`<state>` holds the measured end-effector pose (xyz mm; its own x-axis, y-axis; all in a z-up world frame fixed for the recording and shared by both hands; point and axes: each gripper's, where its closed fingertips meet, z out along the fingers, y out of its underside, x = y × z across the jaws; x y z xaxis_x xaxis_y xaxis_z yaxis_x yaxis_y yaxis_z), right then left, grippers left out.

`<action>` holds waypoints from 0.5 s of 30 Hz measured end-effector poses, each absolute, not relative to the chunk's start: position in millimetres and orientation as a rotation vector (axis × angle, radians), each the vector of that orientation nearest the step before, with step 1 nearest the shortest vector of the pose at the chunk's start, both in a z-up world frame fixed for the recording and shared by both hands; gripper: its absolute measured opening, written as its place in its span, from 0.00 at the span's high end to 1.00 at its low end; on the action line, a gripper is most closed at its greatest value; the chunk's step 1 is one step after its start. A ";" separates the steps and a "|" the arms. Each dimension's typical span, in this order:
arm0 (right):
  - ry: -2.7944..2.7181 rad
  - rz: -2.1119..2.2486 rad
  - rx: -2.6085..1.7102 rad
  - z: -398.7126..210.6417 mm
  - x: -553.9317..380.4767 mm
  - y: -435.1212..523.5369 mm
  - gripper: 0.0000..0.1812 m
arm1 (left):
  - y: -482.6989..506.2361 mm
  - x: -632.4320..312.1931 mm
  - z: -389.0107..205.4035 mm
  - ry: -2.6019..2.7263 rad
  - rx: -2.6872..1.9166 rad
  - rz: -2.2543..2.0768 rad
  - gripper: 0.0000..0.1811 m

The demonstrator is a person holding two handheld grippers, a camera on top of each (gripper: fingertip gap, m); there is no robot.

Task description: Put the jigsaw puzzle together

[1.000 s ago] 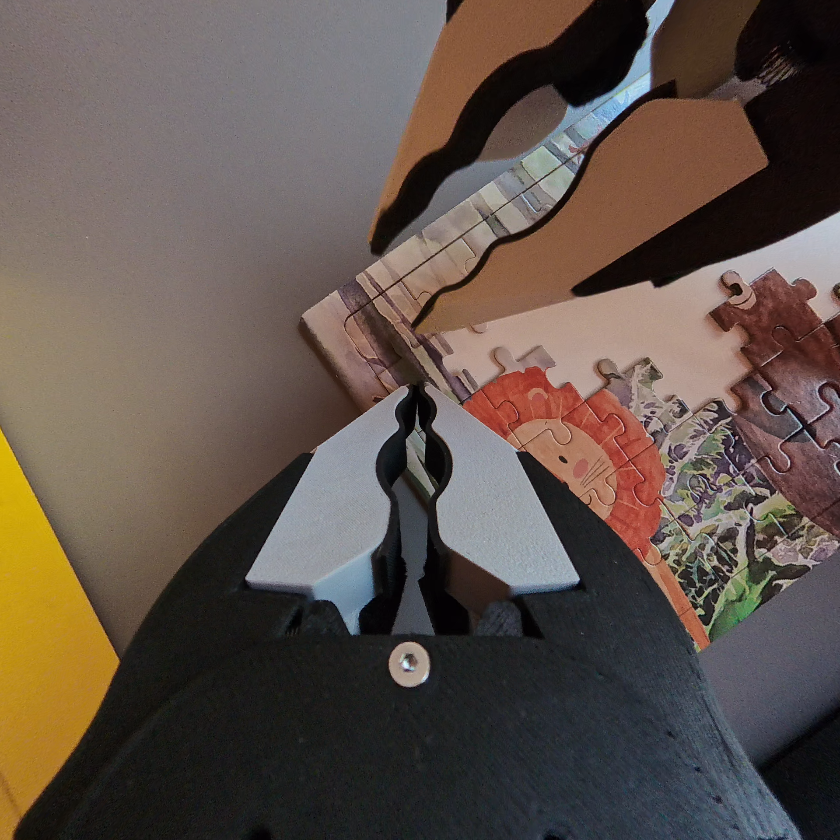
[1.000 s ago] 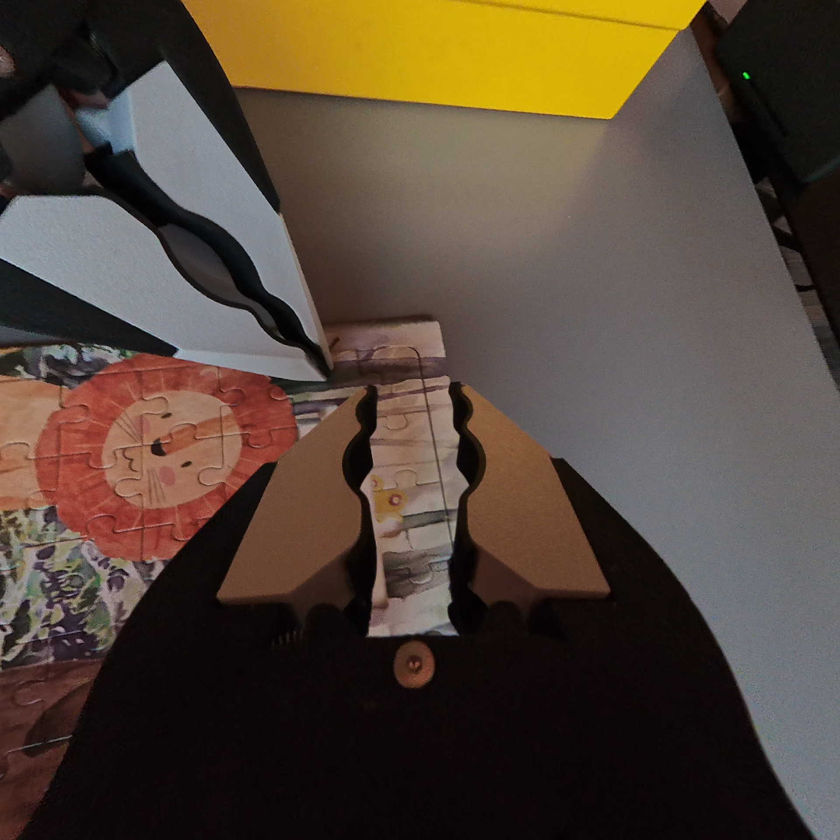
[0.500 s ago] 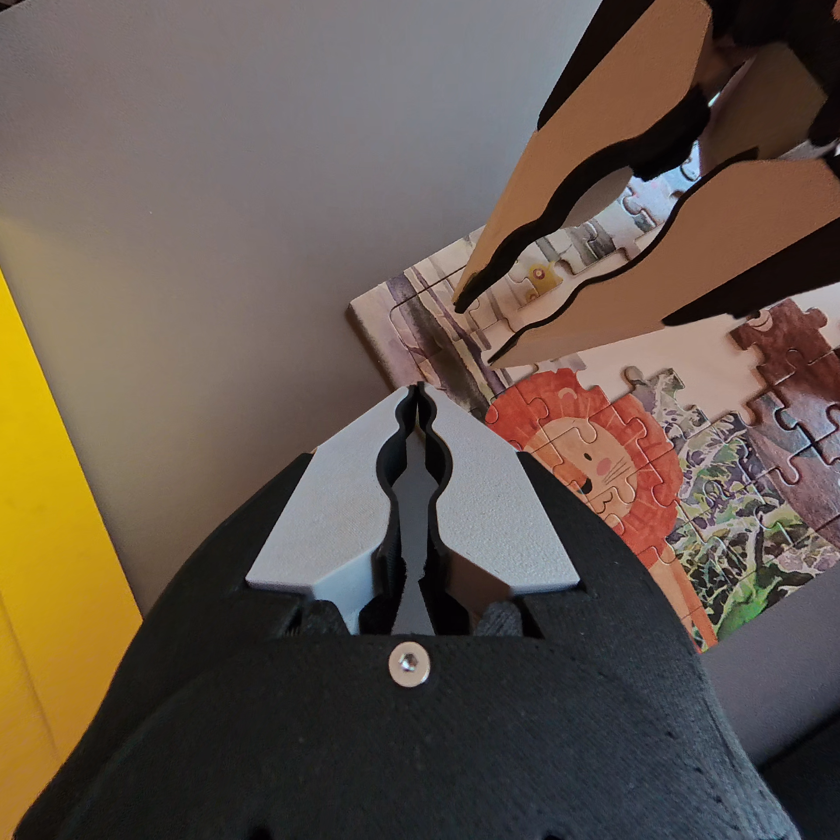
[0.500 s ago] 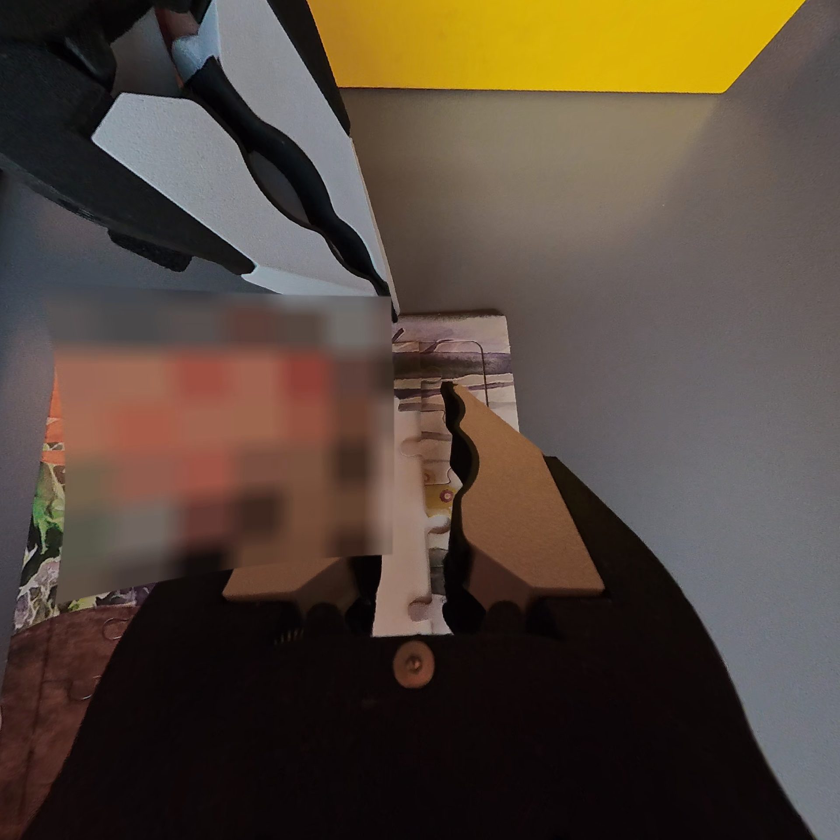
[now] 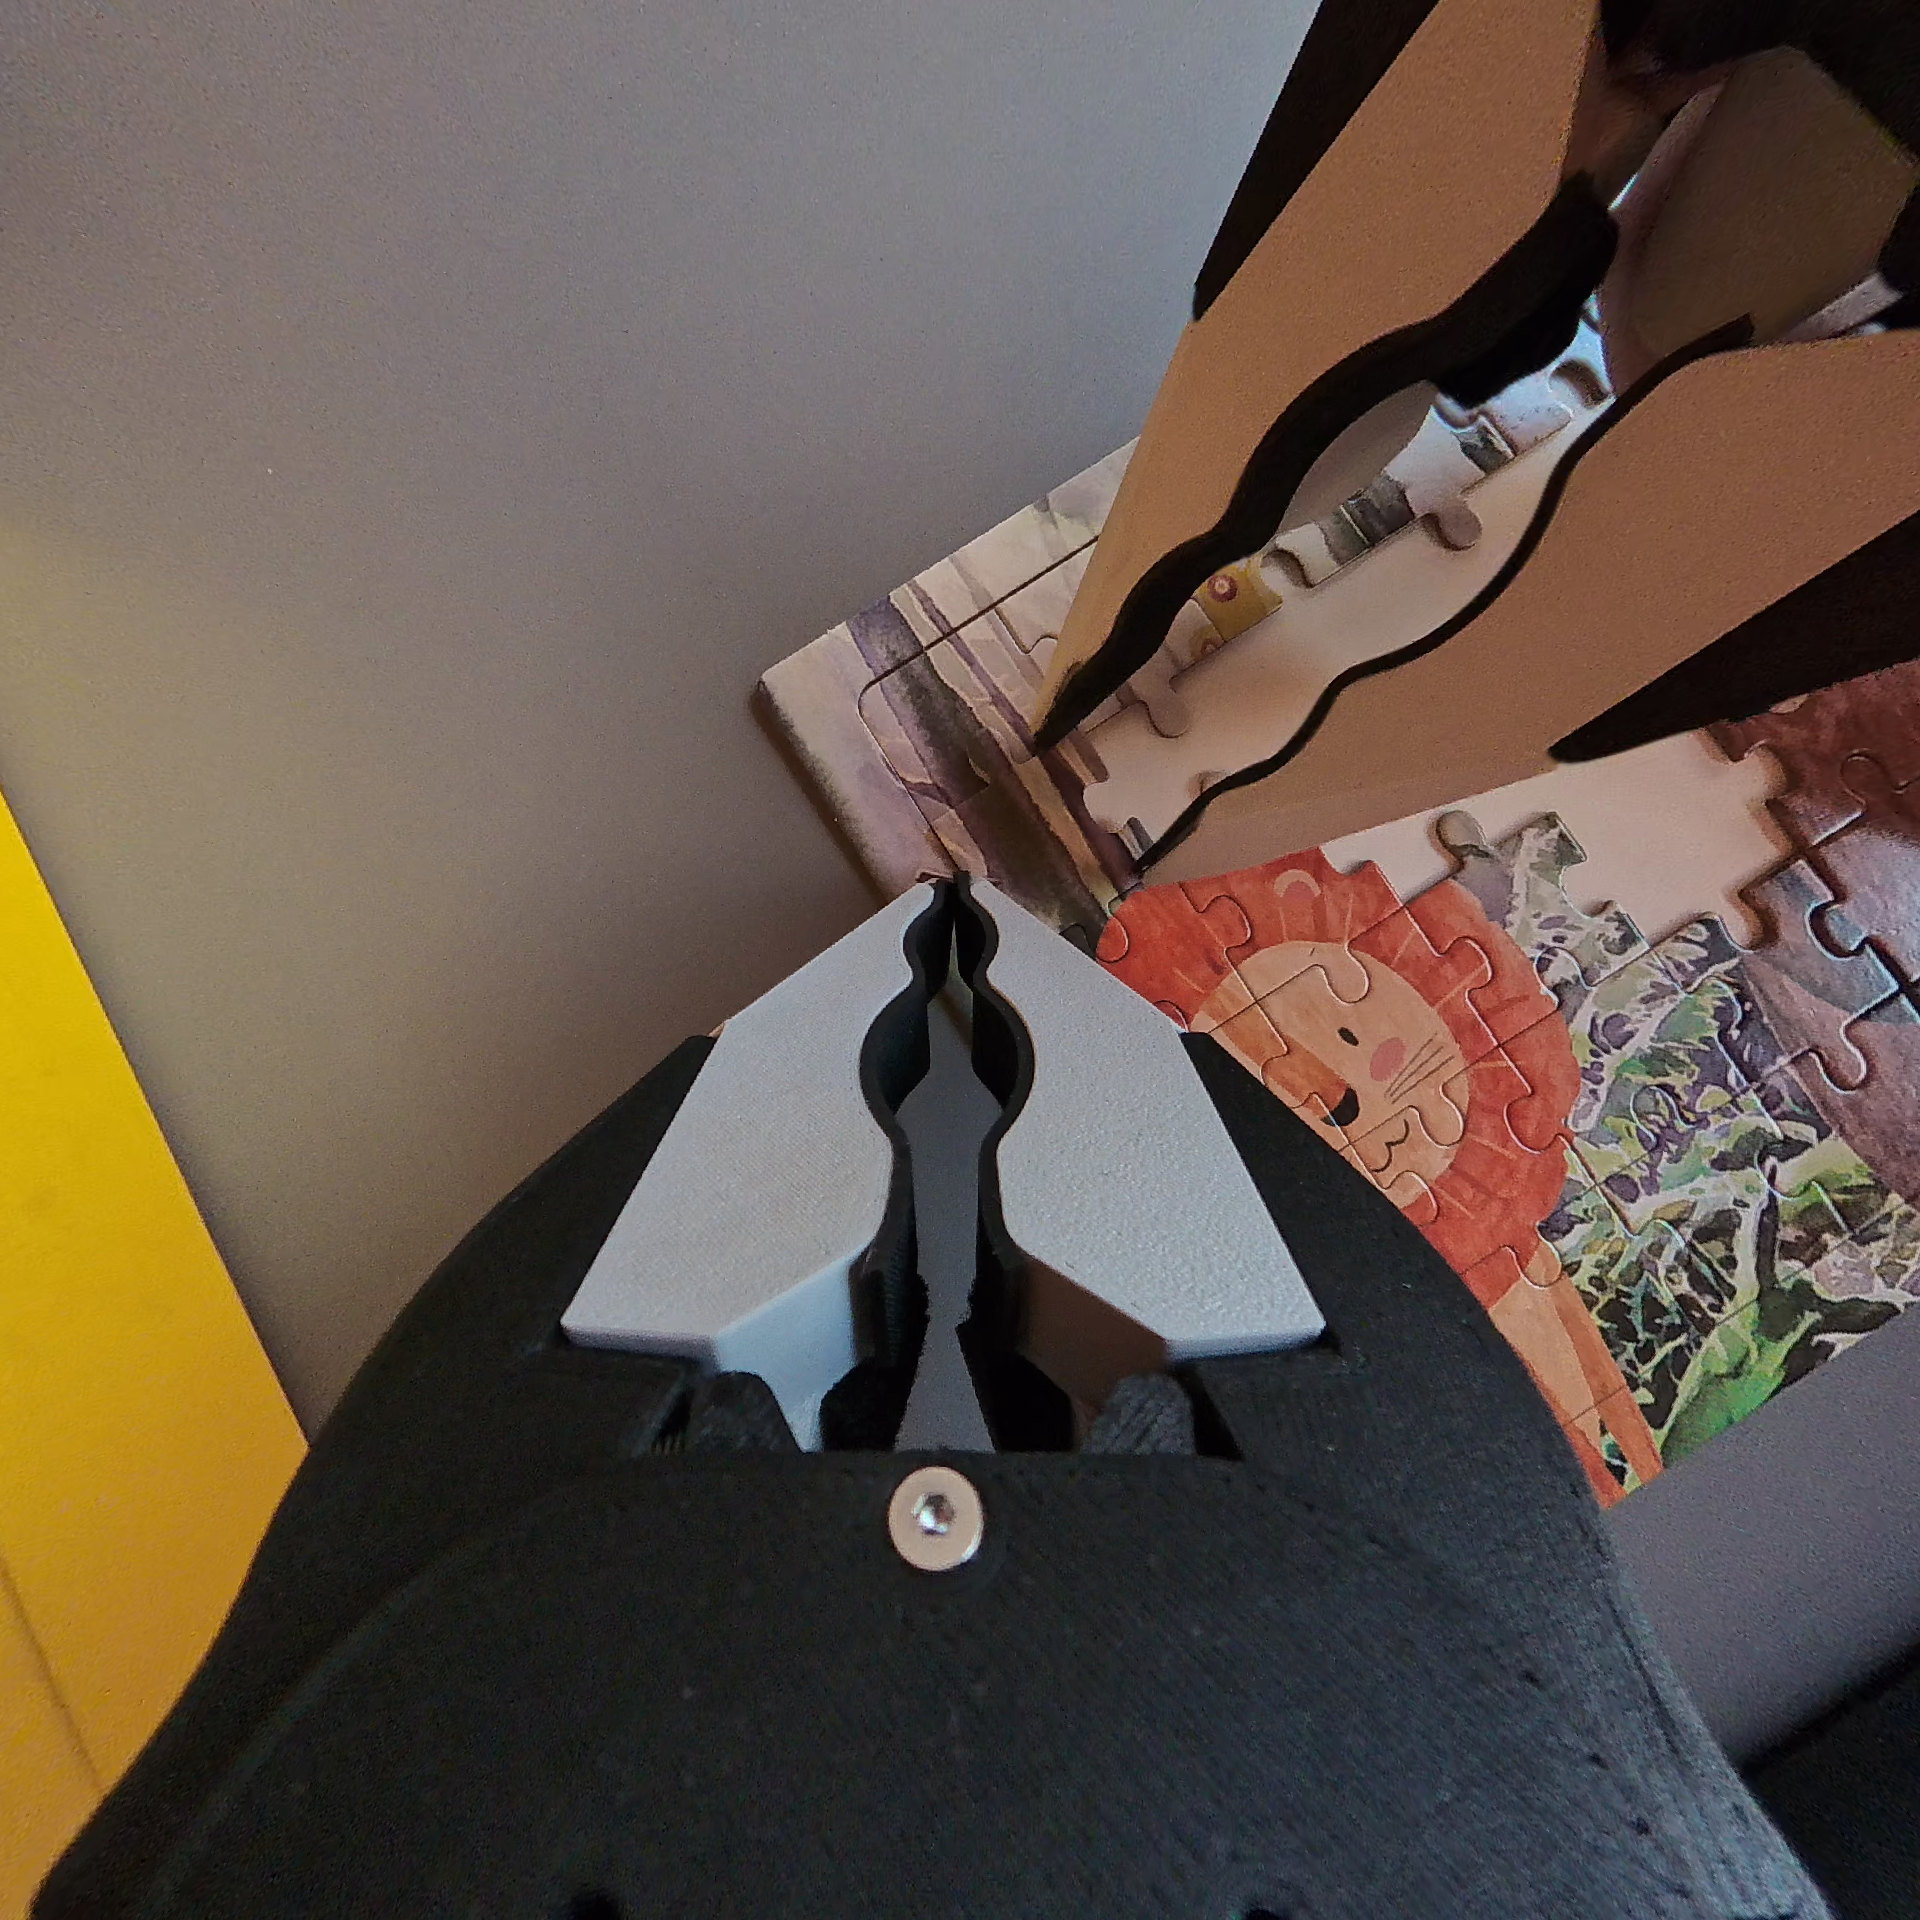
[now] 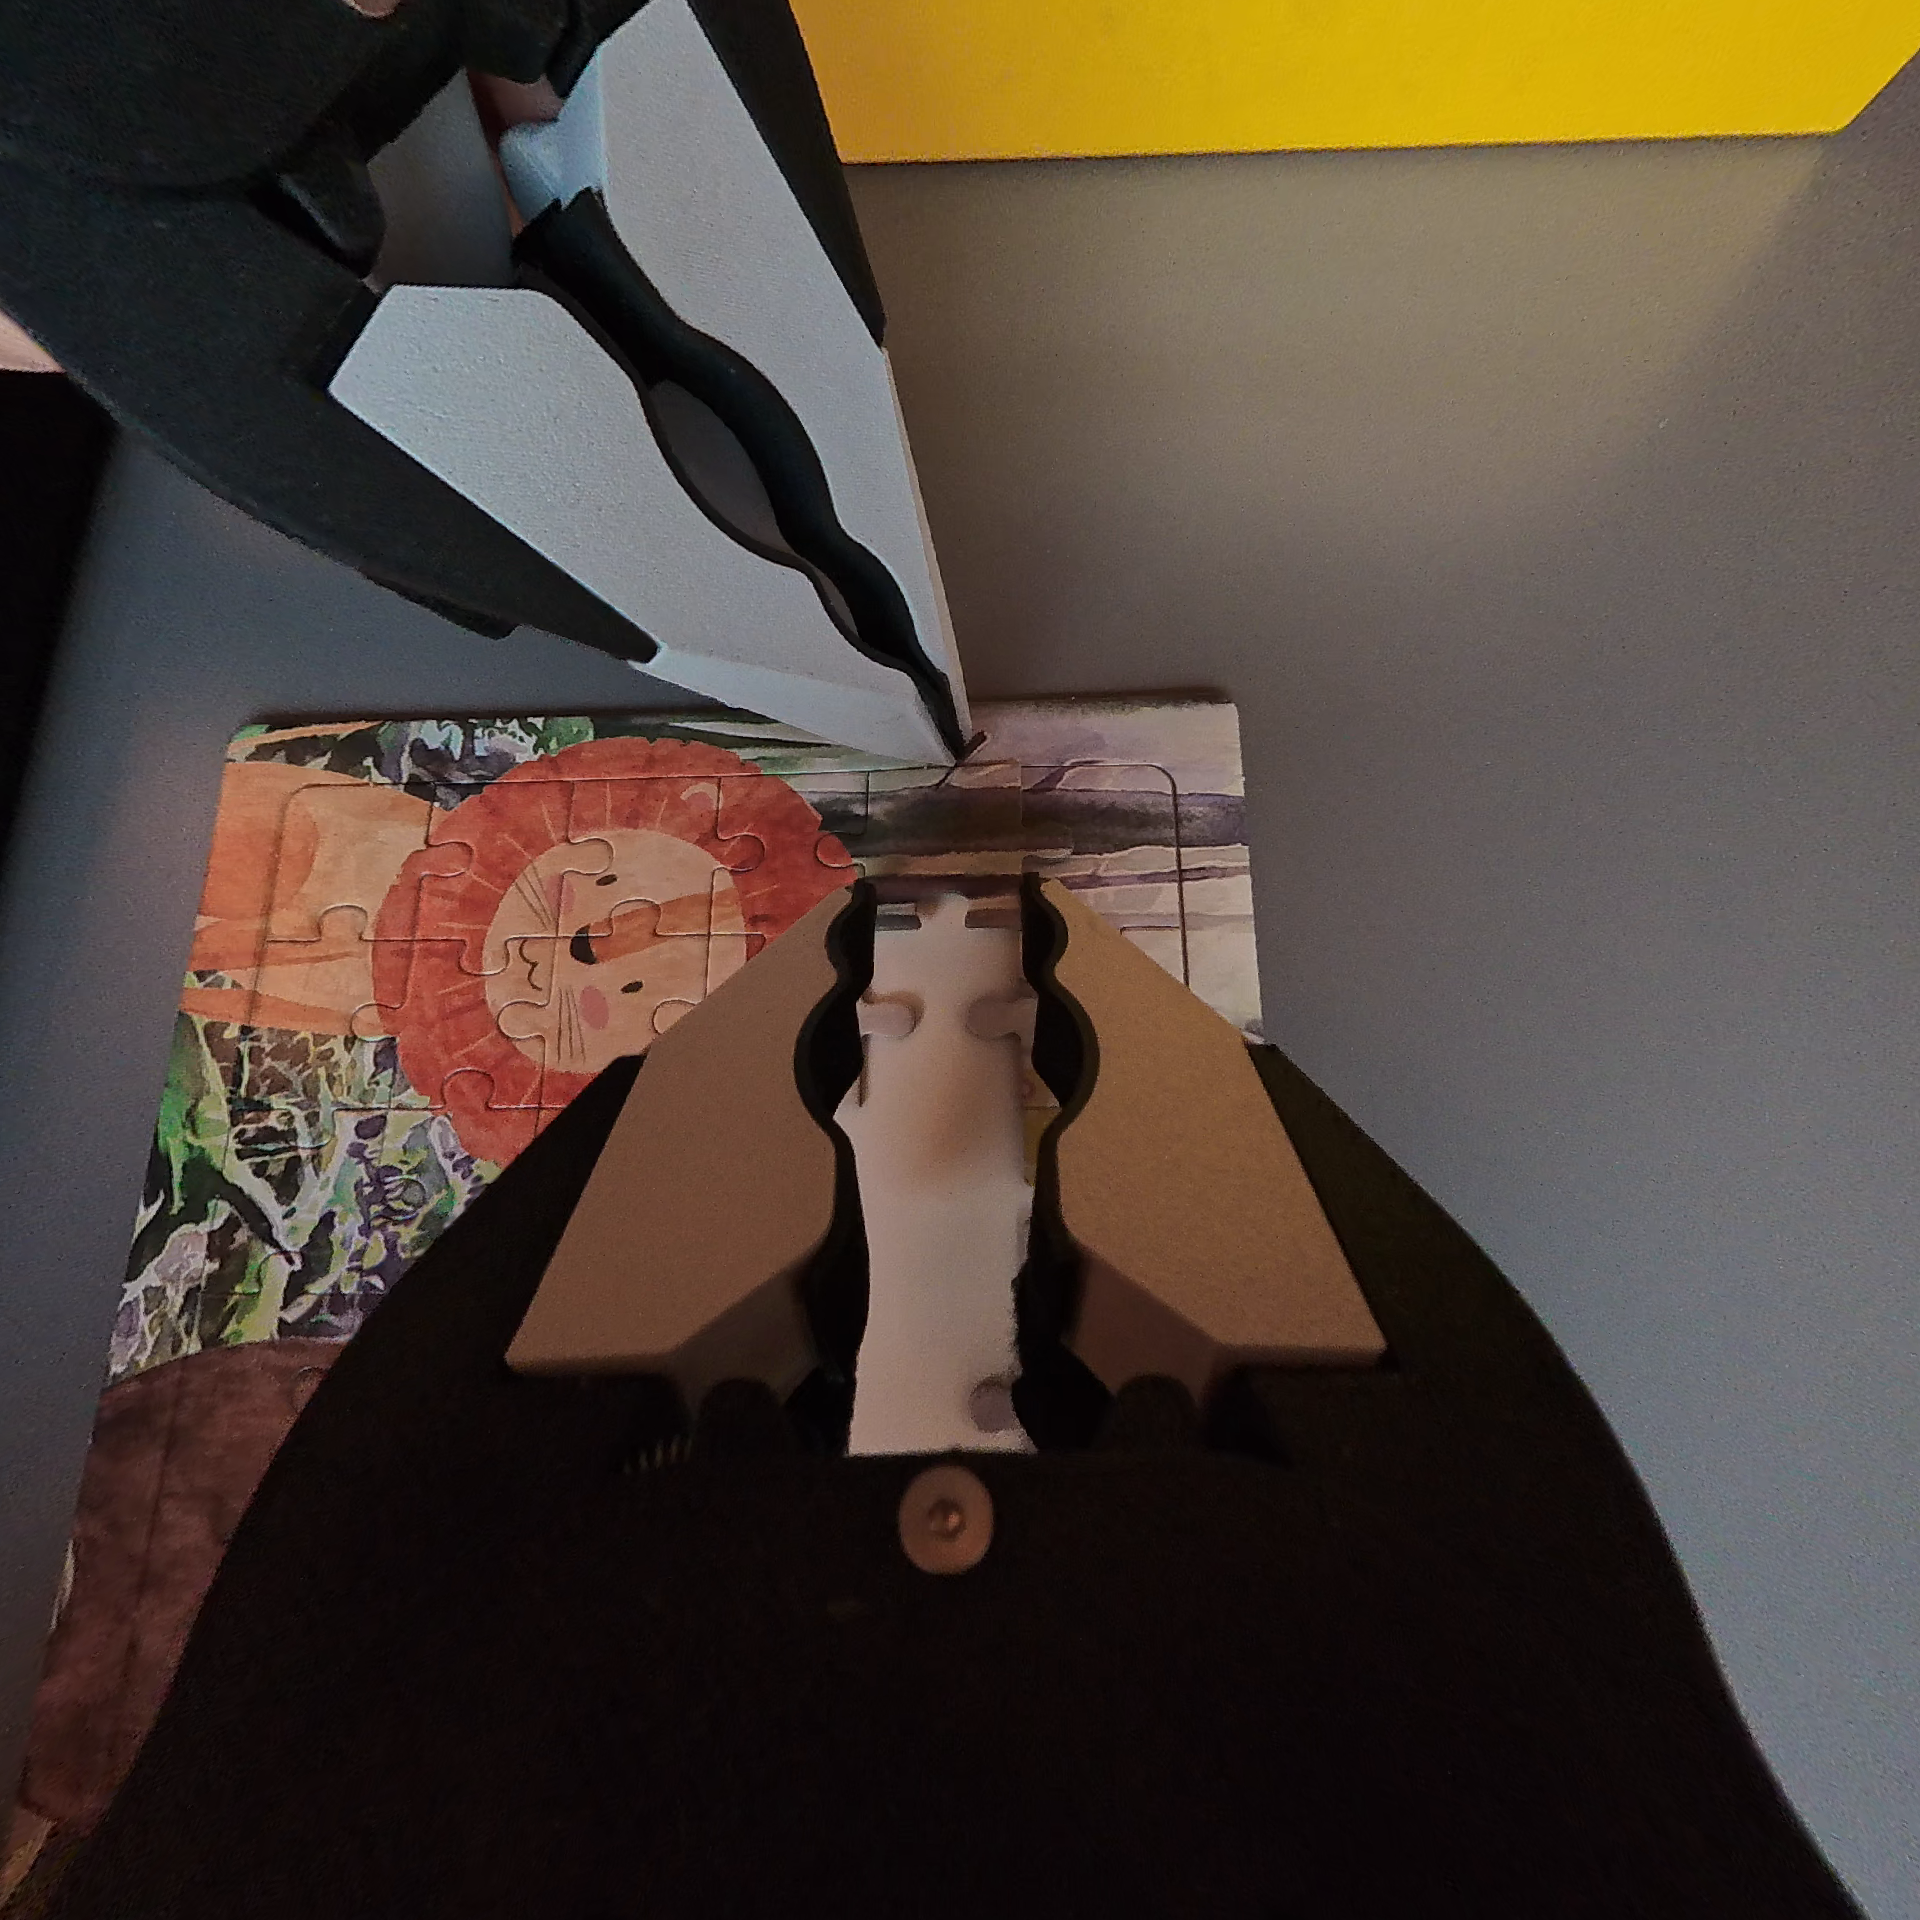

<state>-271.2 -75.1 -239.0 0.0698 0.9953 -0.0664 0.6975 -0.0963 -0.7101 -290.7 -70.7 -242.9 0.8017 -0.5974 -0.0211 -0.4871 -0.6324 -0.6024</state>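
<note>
The jigsaw puzzle lies flat on a grey table, with a finished orange lion and green foliage. It also shows in the left wrist view. A white bare gap remains in its upper part. My right gripper, tan-fingered, is open and empty and hovers over this gap; it also shows in the left wrist view. My left gripper, grey-fingered, is shut with nothing visible between the jaws. Its tip meets the puzzle's far edge at a grey-striped piece.
A yellow panel borders the far side of the grey table and shows in the left wrist view. A dark object sits at the table's left edge. Brown puzzle pieces fill the puzzle's other side. My left and right fingertips are right by each other. Between my right fingertips and the finished orange lion there is roughly 6 centimetres. My left wrist view looks at it from another angle. About 12 centimetres separates my right fingertips from the jigsaw puzzle. It turns up in the left wrist view as well.
My left gripper has swung across, bringing its shut tip onto the puzzle's far edge. My right gripper has drawn back and stays open, so more of the puzzle shows.
</note>
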 end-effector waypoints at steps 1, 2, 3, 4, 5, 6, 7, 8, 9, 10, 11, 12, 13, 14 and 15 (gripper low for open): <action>-1.676 0.768 -1.839 -237.7 -270.1 -73.9 0.85 | -70.8 -290.8 -242.9 0.799 -2.381 -0.240 1.00; -1.662 0.747 -1.829 -235.7 -268.4 -69.6 0.85 | -70.9 -290.8 -242.9 0.800 -2.381 -0.239 1.00; -1.633 0.707 -1.817 -232.7 -266.2 -61.6 0.84 | -71.0 -290.8 -242.9 0.801 -2.380 -0.238 1.00; -1.606 0.651 -1.808 -230.8 -262.7 -52.3 0.84 | -71.0 -291.0 -242.8 0.801 -2.381 -0.237 1.00; -1.595 0.607 -1.796 -229.6 -259.6 -46.1 0.84 | -71.0 -291.0 -242.9 0.801 -2.381 -0.238 1.00; -1.594 0.590 -1.781 -228.7 -258.3 -44.0 0.83 | -71.0 -291.0 -242.9 0.800 -2.382 -0.241 1.00; -1.605 0.579 -1.773 -229.2 -257.4 -44.1 0.83 | -71.1 -291.0 -242.8 0.798 -2.383 -0.244 1.00; -1.616 0.572 -1.766 -229.9 -257.3 -45.0 0.82 | -71.0 -290.9 -242.8 0.796 -2.384 -0.248 1.00; -1.625 0.569 -1.760 -230.5 -258.0 -46.1 0.80 | -71.1 -290.9 -242.9 0.795 -2.385 -0.252 1.00; -1.634 0.555 -1.758 -231.9 -258.2 -46.3 0.80 | -71.1 -291.0 -242.9 0.793 -2.385 -0.255 1.00; -1.638 0.523 -1.758 -233.9 -257.7 -44.2 0.80 | -71.1 -291.0 -242.9 0.791 -2.385 -0.258 1.00; -1.640 0.494 -1.756 -235.5 -257.4 -42.1 0.80 | -71.1 -291.0 -242.8 0.791 -2.385 -0.260 1.00; -1.638 0.482 -1.753 -236.4 -258.1 -41.0 0.80 | -71.1 -291.0 -242.8 0.790 -2.384 -0.260 1.00; -1.631 0.489 -1.750 -236.4 -259.8 -41.1 0.80 | -71.1 -291.0 -242.9 0.790 -2.384 -0.260 1.00; -1.627 0.500 -1.752 -236.5 -261.2 -41.8 0.80 | -71.1 -291.0 -242.9 0.790 -2.384 -0.260 1.00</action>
<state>-261.2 -41.8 -236.5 0.1427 0.9752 0.1692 0.7118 0.0177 -0.7021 -291.0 -71.1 -242.9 0.8029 -0.5961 -0.0046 -0.4770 -0.6378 -0.6047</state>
